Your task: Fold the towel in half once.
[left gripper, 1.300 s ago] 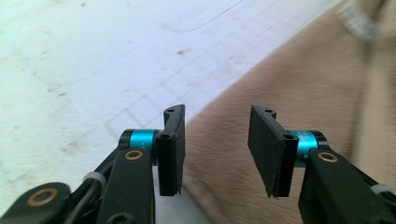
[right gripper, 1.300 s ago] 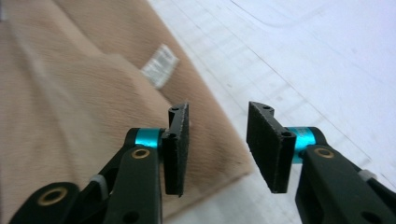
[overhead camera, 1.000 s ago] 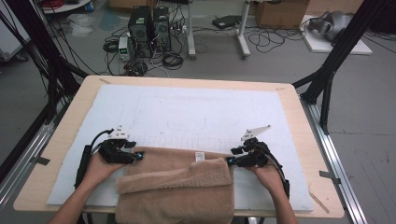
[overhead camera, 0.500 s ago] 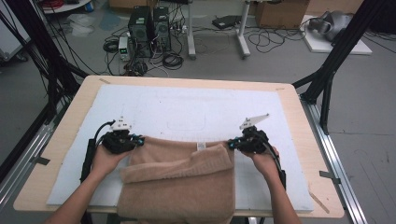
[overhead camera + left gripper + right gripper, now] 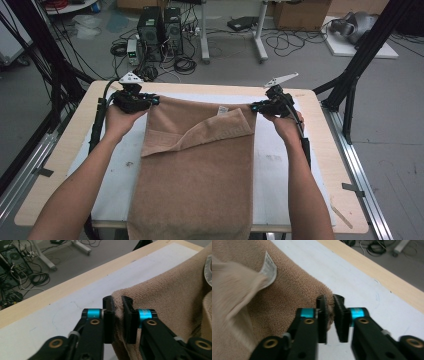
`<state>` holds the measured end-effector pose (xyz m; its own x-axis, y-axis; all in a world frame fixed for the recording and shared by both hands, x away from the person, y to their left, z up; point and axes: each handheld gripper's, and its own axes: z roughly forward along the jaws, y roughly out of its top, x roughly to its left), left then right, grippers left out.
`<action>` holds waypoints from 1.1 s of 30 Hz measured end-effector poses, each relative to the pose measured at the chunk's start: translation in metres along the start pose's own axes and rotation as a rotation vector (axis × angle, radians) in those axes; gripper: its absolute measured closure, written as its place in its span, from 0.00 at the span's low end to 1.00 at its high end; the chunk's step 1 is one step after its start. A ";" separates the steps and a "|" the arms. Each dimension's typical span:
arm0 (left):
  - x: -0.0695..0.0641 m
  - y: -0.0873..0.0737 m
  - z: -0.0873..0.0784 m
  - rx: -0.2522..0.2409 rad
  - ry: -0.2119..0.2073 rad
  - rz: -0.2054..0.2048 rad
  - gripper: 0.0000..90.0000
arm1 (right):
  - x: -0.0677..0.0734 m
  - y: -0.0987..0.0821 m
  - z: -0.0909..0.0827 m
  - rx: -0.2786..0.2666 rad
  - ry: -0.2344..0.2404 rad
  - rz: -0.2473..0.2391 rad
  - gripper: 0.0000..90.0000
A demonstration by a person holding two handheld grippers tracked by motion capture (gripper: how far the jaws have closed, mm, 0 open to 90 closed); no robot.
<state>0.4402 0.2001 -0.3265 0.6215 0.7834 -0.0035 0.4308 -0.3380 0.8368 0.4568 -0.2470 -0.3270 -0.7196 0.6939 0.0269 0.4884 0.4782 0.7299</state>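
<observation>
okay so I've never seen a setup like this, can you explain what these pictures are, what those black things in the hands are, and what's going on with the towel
No robot here: a person stands at a table holding a two-jaw tool in each hand. The wide picture comes from a camera above, looking down over the person's forearms. The two close-ups come from small cameras riding on each tool, looking along its black jaws.

On a white sheet lies a tan towel, stretched lengthwise and hanging over the near edge, one flap folded over near its far end, with a white label.

The left claw pinches one far corner of the towel, and the right claw pinches the other. Both jaw pairs have just been easing apart a little, with cloth between them. Computers and cables sit on the floor beyond.
</observation>
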 end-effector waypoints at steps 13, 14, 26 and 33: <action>-0.014 -0.065 -0.010 0.043 -0.063 0.000 0.60 | 0.038 -0.032 0.012 0.016 0.085 -0.014 0.61; -0.016 -0.069 -0.010 0.064 -0.075 0.001 0.60 | 0.041 -0.034 0.012 0.008 0.099 -0.008 0.61; -0.033 -0.107 -0.027 0.084 -0.115 0.042 0.55 | 0.070 -0.070 0.007 0.013 0.118 -0.033 0.57; -0.044 -0.125 -0.034 0.110 -0.132 0.074 0.57 | 0.089 -0.093 0.008 0.003 0.147 -0.041 0.58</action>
<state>0.3371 0.2257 -0.4123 0.7313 0.6817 -0.0224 0.4454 -0.4524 0.7726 0.3511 -0.2251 -0.3983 -0.8034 0.5875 0.0972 0.4585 0.5063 0.7304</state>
